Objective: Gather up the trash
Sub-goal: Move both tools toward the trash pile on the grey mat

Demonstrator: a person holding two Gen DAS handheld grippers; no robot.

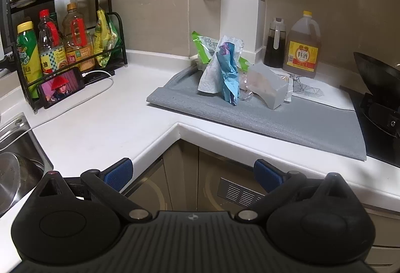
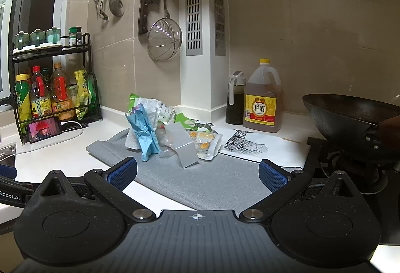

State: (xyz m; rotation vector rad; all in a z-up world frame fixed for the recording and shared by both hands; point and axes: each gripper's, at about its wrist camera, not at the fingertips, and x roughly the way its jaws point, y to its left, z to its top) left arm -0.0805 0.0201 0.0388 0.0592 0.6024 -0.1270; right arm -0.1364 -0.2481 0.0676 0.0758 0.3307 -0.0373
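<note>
Both grippers, left (image 1: 192, 174) and right (image 2: 197, 170), are held spread and empty short of the counter's edge, ready for a first pick. Beyond them the trash (image 2: 170, 133) is heaped on the grey mat (image 2: 225, 180), near the wok (image 2: 350, 120).

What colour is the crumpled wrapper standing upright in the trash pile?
Light blue wrapper; clearest in the left wrist view.

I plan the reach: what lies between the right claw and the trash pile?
In the right wrist view, only bare grey mat lies between the open right claw and the trash pile; nothing blocks the way.
</note>
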